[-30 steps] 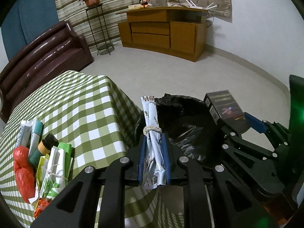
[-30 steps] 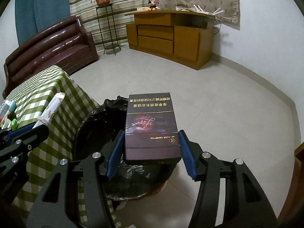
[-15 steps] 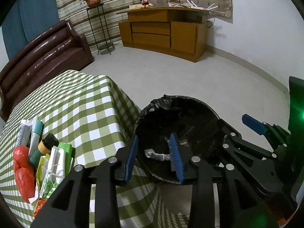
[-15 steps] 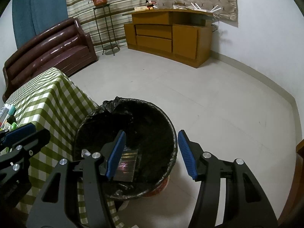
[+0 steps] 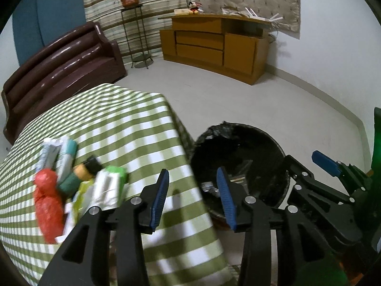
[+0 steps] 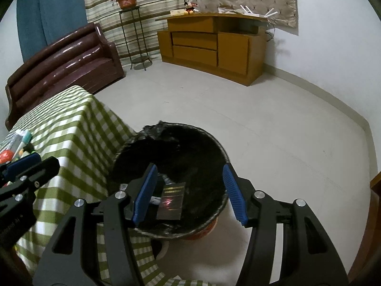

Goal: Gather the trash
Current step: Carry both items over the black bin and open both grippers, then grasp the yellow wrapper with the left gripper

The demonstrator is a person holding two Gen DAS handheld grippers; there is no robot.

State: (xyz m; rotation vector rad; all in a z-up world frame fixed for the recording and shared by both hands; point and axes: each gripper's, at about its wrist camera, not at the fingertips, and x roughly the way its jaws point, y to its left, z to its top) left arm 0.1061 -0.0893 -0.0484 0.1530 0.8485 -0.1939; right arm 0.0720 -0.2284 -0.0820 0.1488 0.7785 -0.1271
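Red, green and white trash (image 5: 71, 190) sits blurry on the checked table (image 5: 114, 119). Both the left gripper (image 5: 193, 197) and right gripper (image 6: 190, 190) hang wide apart, holding nothing. Inside the black bin (image 6: 214, 147) lies a dark box (image 6: 170, 201); its writing is too small to read.

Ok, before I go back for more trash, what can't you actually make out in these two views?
- Trash pile on the checked tablecloth: motion-blurred in the left wrist view, so items can't be counted; in the right wrist view the left gripper covers most of it.
- Bin bottom: the black liner is dark; only the cigarette box reads clearly, and the right gripper's jaws hide part.
- Small print on the box: too small.
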